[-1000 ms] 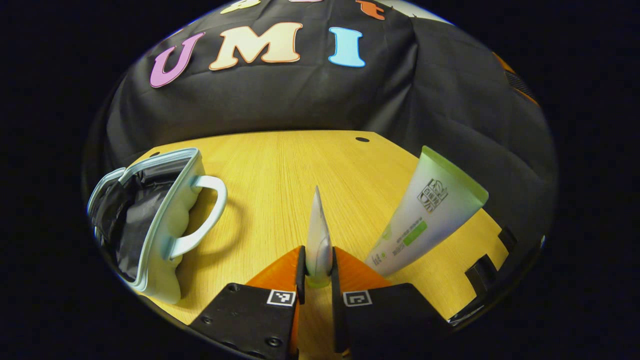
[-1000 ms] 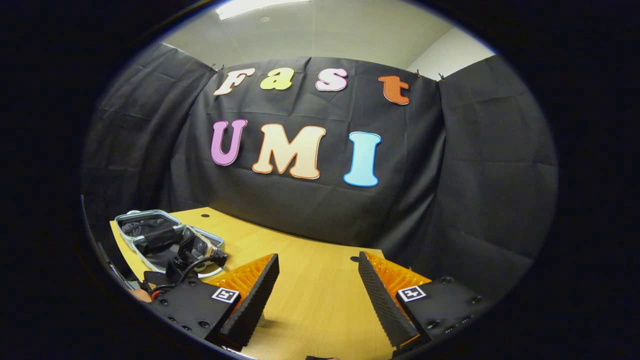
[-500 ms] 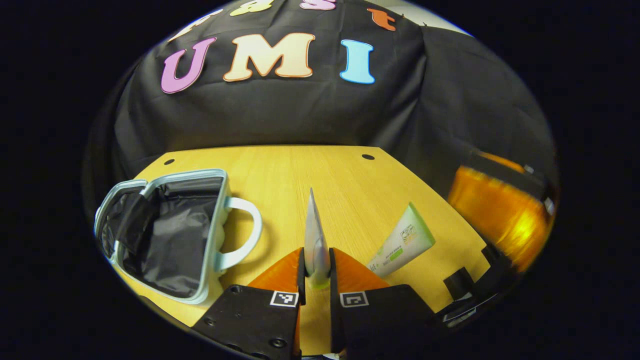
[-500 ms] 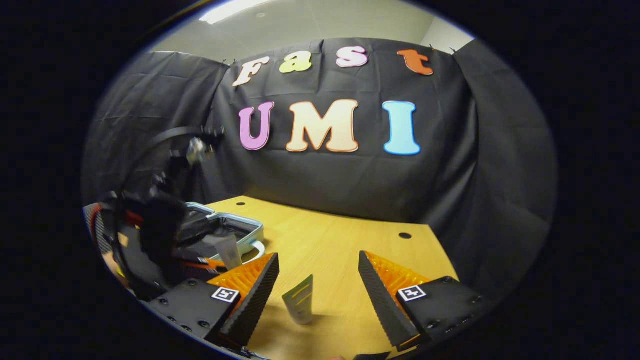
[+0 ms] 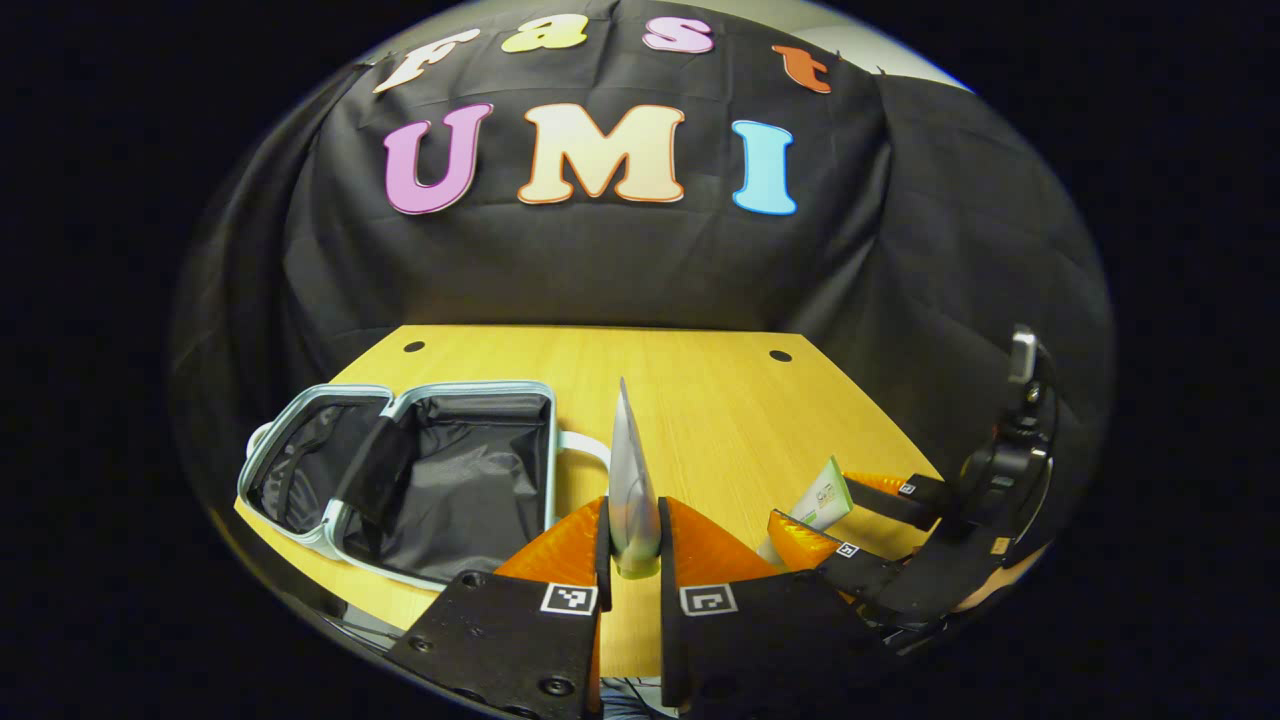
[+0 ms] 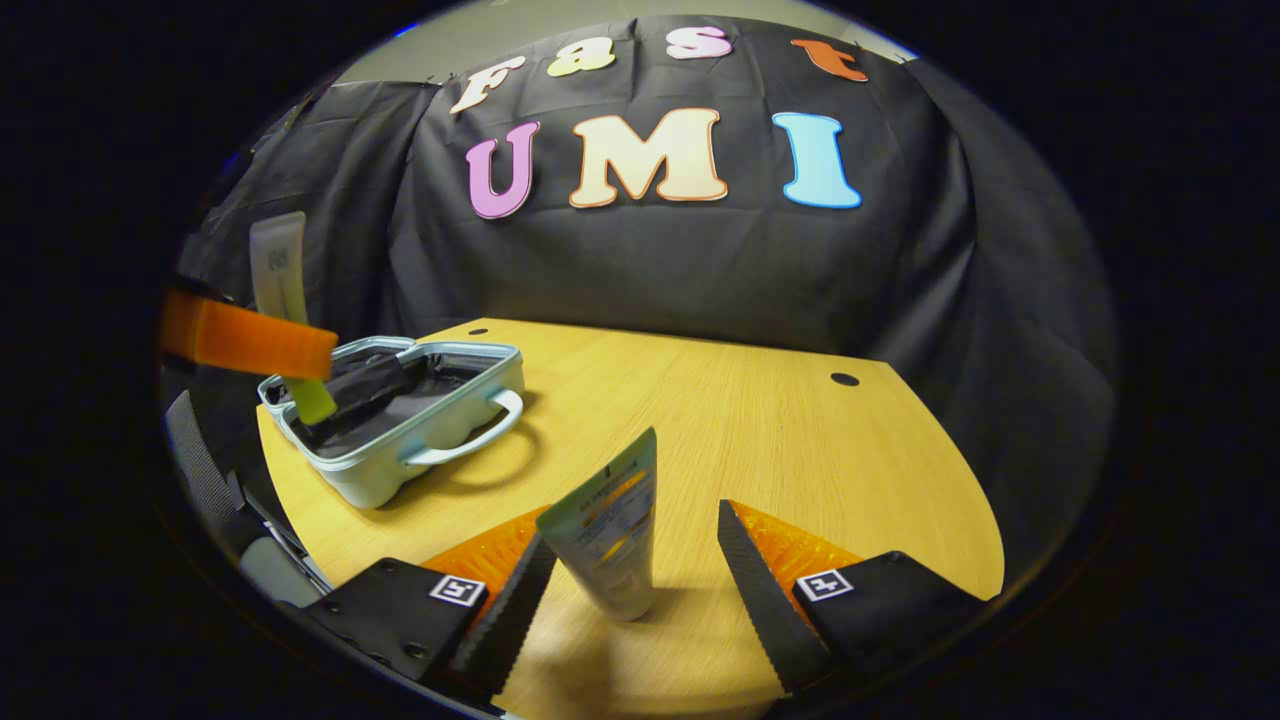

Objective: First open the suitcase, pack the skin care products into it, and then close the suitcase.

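Gripping a tube (image 5: 632, 480), the left gripper (image 5: 632, 560) faces the open suitcase (image 5: 330, 520).

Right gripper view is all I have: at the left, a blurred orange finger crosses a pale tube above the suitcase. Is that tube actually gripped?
Observer: Yes. In the left gripper view the left gripper is shut on the tube, with both fingers pressing its lower end.
Operator: Is anything packed in the suitcase so far?
Observer: The left gripper view looks down into both open halves of the suitcase. I see black lining and a flap, and no products.
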